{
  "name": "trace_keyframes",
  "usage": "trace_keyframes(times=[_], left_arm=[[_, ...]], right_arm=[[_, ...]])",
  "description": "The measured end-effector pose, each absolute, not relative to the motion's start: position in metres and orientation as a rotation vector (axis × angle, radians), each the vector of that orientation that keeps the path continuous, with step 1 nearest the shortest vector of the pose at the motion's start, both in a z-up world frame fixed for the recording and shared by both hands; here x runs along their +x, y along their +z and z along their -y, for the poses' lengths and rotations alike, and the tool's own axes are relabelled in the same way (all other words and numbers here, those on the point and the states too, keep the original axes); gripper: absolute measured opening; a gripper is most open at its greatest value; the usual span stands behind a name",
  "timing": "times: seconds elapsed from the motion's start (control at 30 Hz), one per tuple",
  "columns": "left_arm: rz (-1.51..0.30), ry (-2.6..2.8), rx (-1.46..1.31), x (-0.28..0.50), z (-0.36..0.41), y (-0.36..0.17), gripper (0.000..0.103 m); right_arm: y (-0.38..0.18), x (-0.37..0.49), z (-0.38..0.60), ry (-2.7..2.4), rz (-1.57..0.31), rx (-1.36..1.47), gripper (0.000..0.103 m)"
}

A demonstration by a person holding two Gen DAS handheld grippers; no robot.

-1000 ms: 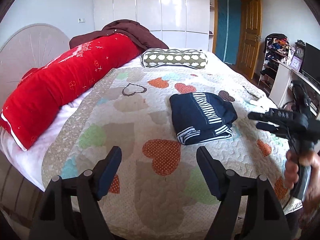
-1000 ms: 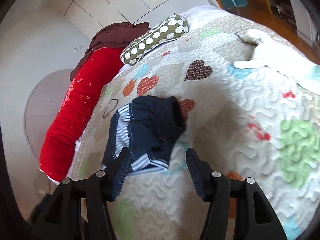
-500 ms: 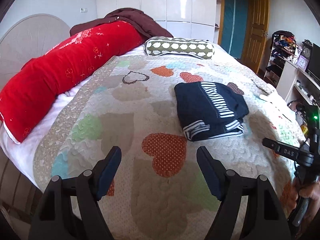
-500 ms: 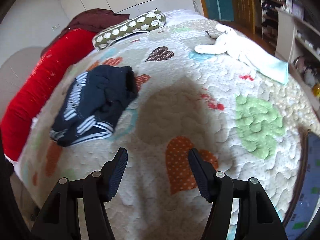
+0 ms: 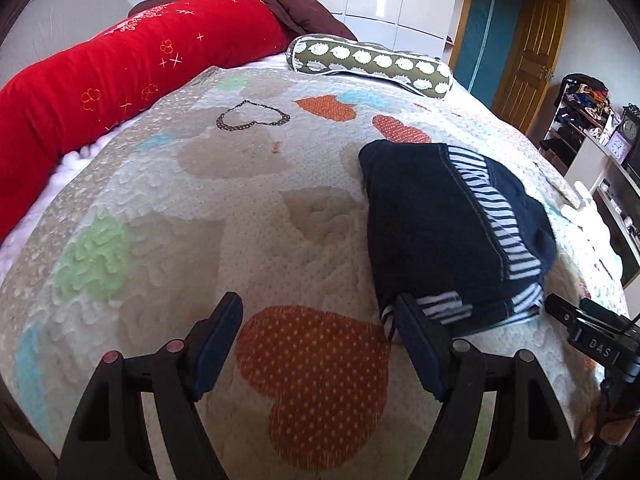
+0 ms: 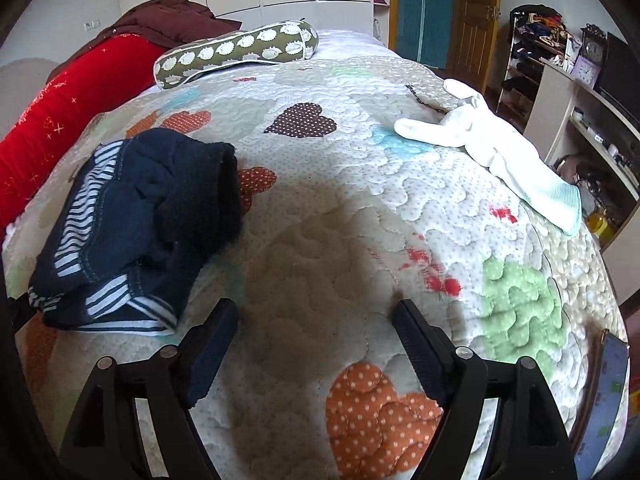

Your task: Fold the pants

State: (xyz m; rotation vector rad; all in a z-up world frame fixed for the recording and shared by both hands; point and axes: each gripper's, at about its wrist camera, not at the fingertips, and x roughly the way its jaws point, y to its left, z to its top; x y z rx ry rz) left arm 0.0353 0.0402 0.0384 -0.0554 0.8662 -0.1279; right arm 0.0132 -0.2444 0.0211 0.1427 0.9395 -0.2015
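Basically the pants (image 5: 452, 236) look folded already: a compact navy bundle w/ striped trim, lying on the quilt (image 5: 248, 216) of the bed, right of centre in the left wrist view, left side in the right wrist view. Edges are a bit lumpy, so maybe a final tidy is left; otherwise I'd judge the task about done. Left gripper (image 5: 318, 340) has its fingers spread, nothing between them, the right-hand finger just beside the bundle's near striped corner; contact can't be told. Right gripper (image 6: 314, 342) has just been opening, fingers wide apart over bare quilt, empty. No containers in view. White cloth (image 6: 492, 148) lies well apart, upper right.
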Motion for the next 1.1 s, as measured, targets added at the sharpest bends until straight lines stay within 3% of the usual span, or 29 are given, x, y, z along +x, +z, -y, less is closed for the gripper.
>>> trace_keyframes(times=[0.07,0.33,1.1], left_arm=[[-0.885,-0.125,-0.072,0.043,-0.041,0.031,0.078],[-0.887,-0.116,-0.109,0.052,-0.045,0.013,0.102],[-0.864,-0.144,-0.132,0.051,-0.048,0.011,0.103]], right_arm=[[0.019,0.018,0.245,-0.218,-0.945,0.127,0.094],[0.013,0.027,0.247,-0.19,-0.935,0.109,0.103],[0.013,0.026,0.244,-0.195,-0.931,0.102,0.103]])
